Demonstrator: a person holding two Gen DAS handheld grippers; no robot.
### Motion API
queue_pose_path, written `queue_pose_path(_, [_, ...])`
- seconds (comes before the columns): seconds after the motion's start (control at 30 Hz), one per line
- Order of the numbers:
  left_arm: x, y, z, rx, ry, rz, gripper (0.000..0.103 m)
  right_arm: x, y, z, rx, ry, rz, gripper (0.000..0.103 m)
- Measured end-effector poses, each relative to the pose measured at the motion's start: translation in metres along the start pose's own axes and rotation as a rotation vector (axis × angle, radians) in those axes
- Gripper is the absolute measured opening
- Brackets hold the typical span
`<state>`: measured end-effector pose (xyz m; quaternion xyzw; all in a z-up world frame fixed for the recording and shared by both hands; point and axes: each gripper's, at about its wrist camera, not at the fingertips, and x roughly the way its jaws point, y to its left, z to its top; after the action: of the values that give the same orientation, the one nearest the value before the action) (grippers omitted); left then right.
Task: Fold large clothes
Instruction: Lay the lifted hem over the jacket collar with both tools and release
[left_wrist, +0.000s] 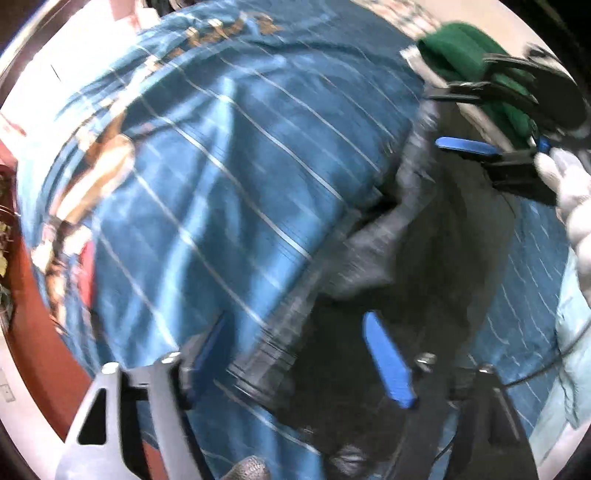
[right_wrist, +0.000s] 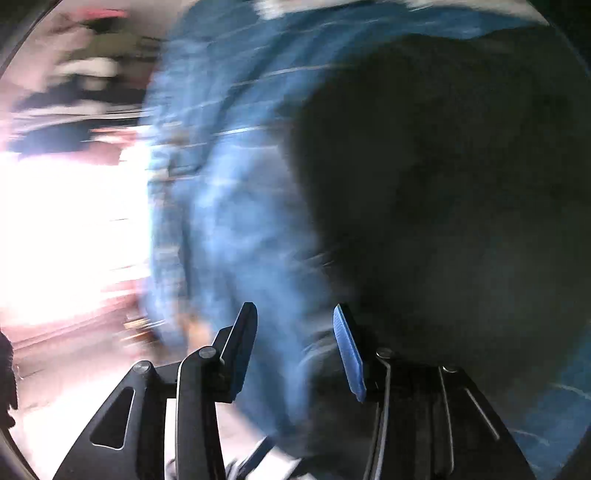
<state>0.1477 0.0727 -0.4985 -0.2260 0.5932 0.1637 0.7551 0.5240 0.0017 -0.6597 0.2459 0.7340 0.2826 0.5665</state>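
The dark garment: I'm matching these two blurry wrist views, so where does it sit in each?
Left wrist view: the dark garment fills the lower right, between the left gripper jaws.
Right wrist view: it covers the right half, beyond the right gripper.
Shared landmark: the blue striped bedsheet bordering it on the left.

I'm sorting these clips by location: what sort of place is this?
Probably a bedroom at home, though motion blur limits certainty. A blue striped bedsheet covers a wide soft surface, a dark garment lies on it, and a green cloth sits at the far edge.
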Motion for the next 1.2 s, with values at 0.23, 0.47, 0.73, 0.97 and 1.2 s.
queue_pose_path(0.23, [0.027, -0.013, 0.002, 0.061, -0.005, 0.093, 0.076, -0.081, -0.028, -0.019, -0.010, -0.144, -0.126, 0.053])
queue_pose_path(0.47, [0.092, -0.019, -0.001, 0.140, 0.055, 0.252, 0.086, -0.148, -0.154, -0.009, 0.099, -0.230, -0.290, 0.072])
queue_pose_path(0.73, [0.080, 0.000, 0.005, 0.080, 0.085, 0.225, 0.087, -0.093, -0.238, 0.056, 0.133, -0.172, 0.123, 0.068])
queue_pose_path(0.97, [0.045, 0.019, 0.028, 0.066, 0.042, 0.286, 0.087, -0.129, -0.256, -0.007, 0.321, -0.351, 0.282, 0.019])
queue_pose_path(1.2, [-0.014, 0.034, 0.043, 0.063, -0.037, 0.296, 0.087, -0.218, -0.319, -0.200, 0.699, -0.528, 0.253, 0.019])
